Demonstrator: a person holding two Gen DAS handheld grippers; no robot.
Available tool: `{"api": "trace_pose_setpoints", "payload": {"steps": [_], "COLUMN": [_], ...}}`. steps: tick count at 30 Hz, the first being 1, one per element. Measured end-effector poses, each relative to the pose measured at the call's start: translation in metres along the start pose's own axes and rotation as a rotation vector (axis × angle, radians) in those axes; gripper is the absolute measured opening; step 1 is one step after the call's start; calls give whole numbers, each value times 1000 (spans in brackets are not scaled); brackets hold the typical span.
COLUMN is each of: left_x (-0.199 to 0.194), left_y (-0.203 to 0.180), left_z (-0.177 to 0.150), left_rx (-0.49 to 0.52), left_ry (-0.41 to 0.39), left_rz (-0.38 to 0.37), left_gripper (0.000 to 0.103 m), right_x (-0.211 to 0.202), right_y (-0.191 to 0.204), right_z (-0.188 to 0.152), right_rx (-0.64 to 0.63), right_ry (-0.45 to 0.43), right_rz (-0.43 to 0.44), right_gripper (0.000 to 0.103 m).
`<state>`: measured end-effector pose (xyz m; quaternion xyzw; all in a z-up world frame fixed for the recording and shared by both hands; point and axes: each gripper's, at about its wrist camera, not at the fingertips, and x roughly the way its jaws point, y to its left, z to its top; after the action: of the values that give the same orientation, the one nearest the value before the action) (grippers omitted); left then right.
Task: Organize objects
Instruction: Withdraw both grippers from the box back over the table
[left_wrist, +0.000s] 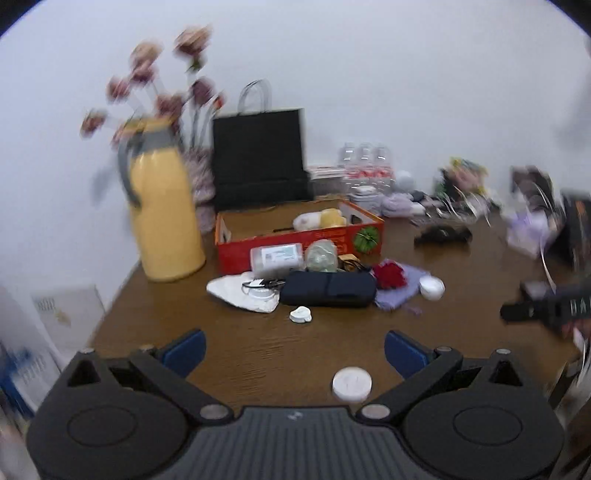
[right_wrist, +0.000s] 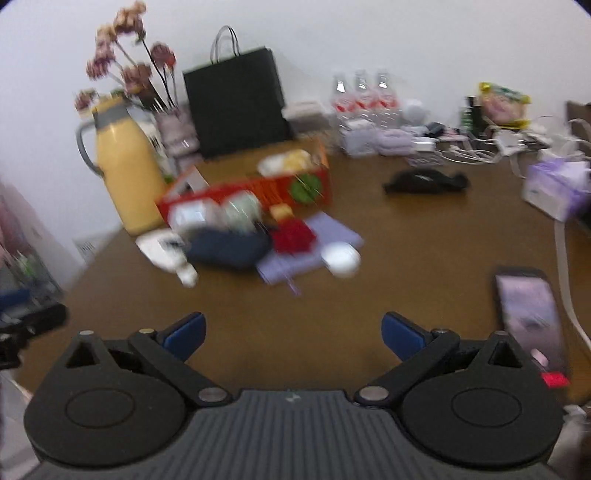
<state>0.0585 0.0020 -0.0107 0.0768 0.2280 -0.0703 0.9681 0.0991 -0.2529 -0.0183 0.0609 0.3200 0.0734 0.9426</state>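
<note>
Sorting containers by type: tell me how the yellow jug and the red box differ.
The yellow jug stands tall and upright with a grey handle and a closed top; the red box is low, wide and open-topped. The box holds soft pale items; the jug's contents are hidden. Both sit on the wooden table near the wall.

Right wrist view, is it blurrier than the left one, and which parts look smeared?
Right wrist view: yes, blurrier; the red cardboard box and dark blue zip pouch are streaked, while the right gripper stays sharp. Left wrist view: the same red box is clearer, though the pink flowers smear; both views bend at the edges.
</note>
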Motion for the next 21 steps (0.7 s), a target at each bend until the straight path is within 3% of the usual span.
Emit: {"api": "trace_pose_setpoints", "payload": {"steps": [2, 6, 13, 19, 21], "left_x": [-10, -5, 42, 100, 126], "left_y": [-6, -8, -15, 4, 20], "left_z": [-3, -3, -9, 5, 17], "left_rx": [32, -1, 20, 2, -34], "left_ry": [-23, -25, 73, 52, 41], "left_rz": [-5, -44, -58, -41, -39], "left_gripper": [103, 103, 103, 101, 91], "right_x": [-9, -11, 13, 57, 72], "right_y": [0, 4, 6, -6, -10], "right_z": [-9, -6, -10, 1, 9], "right_rx": [24, 27, -19, -20, -11], "right_ry": [-32, -91, -80, -44, -55], "right_rz": [-12, 60, 0, -9, 2], "right_gripper": [103, 103, 103, 103, 103]}}
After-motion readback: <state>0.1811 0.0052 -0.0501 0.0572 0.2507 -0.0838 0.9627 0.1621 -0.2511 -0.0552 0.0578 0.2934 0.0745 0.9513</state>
